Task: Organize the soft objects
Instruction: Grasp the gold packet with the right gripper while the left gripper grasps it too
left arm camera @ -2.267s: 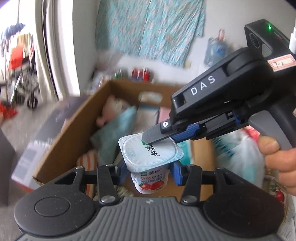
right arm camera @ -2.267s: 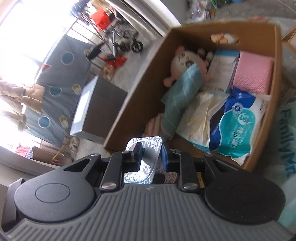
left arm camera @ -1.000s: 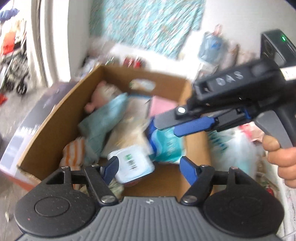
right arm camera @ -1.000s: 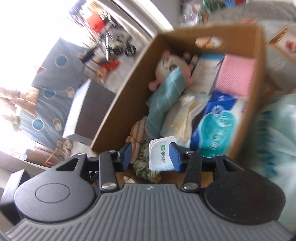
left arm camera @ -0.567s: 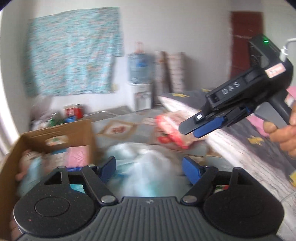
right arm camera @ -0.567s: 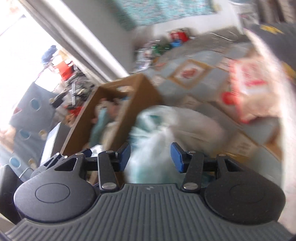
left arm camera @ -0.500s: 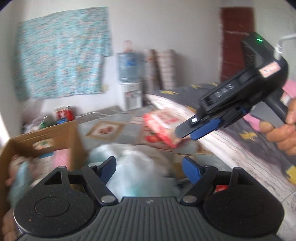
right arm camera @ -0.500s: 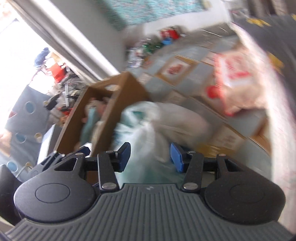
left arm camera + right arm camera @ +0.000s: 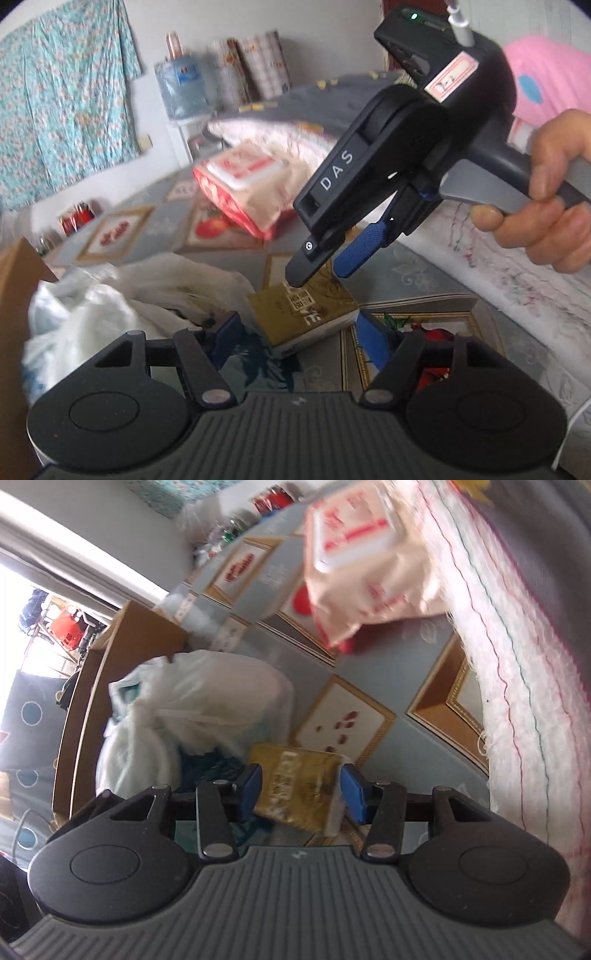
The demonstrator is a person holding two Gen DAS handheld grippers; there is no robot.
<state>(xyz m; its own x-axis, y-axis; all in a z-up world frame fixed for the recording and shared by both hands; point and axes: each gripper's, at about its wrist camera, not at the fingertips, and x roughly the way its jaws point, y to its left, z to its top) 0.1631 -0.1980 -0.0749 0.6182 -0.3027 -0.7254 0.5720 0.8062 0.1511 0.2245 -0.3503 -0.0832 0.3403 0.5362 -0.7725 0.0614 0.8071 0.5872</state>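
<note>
On right gripper [image 9: 319, 266]: "DAS" lettering; jaws apart

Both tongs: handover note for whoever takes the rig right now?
Left tongs: open, empty, jaws have just been closing.
Right tongs: open, empty, aimed down at the gold pack on the floor mat; pads not on it.
Things: cardboard box at left; white plastic bag beside it; gold pack next to the bag; pink-and-red wipes pack by the bed edge.
Done: cannot tell from these views; the box's inside is out of view.
Left: likely the gold pack next, then the wipes pack and the bag.
</note>
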